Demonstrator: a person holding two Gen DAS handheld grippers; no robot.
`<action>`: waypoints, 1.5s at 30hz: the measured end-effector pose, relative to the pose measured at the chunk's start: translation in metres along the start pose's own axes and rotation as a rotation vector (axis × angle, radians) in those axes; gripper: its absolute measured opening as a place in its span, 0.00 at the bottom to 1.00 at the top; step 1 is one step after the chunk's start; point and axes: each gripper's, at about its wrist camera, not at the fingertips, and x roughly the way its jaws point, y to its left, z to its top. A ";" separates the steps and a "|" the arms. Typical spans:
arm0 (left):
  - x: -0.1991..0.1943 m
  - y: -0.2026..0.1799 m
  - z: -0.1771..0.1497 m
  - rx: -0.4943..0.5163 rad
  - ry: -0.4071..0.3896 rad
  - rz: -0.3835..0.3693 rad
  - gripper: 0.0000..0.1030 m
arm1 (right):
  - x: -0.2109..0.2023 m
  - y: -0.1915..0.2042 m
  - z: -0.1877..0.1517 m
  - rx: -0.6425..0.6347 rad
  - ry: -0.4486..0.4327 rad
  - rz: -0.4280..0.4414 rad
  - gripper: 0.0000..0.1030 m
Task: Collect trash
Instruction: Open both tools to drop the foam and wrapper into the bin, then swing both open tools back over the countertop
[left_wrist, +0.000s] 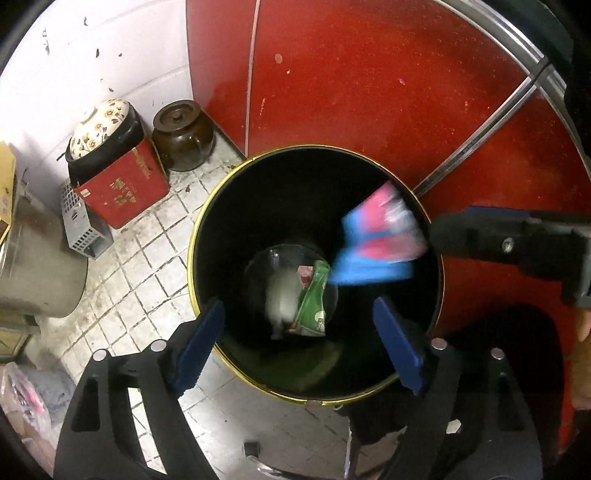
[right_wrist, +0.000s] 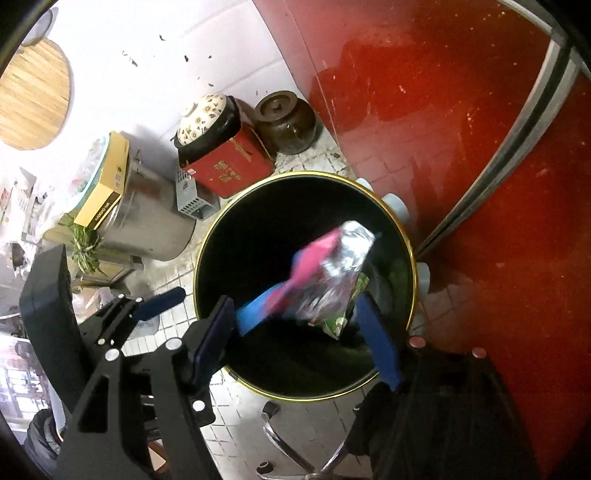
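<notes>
A black round bin with a gold rim (left_wrist: 192, 258) stands on the tiled floor under both grippers. At its bottom lie a green wrapper (left_wrist: 314, 302) and a blurred white item (left_wrist: 279, 302). A pink, blue and silver wrapper (right_wrist: 321, 280) hangs blurred in the bin's mouth (left_wrist: 376, 243), loose between the right gripper's pads with neither pressing on it. My right gripper (right_wrist: 297, 341) stands open over the bin rim (right_wrist: 199, 273). My left gripper (left_wrist: 299, 343) is open too, with nothing between its blue pads. The green wrapper (right_wrist: 340, 321) also shows in the right wrist view.
A red cabinet front (left_wrist: 369, 92) rises right behind the bin. At the left stand a red tin (left_wrist: 122, 192) with a floral-lidded pot on it, a brown jar (left_wrist: 183, 136), a grey vented box (left_wrist: 79, 229) and a steel pot (right_wrist: 147, 218). A chrome chair leg (right_wrist: 280, 439) lies near the bin.
</notes>
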 end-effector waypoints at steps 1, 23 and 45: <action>-0.001 -0.001 0.000 0.004 -0.003 0.003 0.79 | 0.000 0.000 -0.001 -0.002 0.000 -0.001 0.65; -0.165 -0.105 0.005 0.297 -0.277 0.099 0.93 | -0.263 -0.002 -0.083 0.008 -0.429 -0.065 0.78; -0.257 -0.550 -0.087 0.961 -0.358 -0.456 0.93 | -0.528 -0.271 -0.485 0.894 -0.783 -0.621 0.84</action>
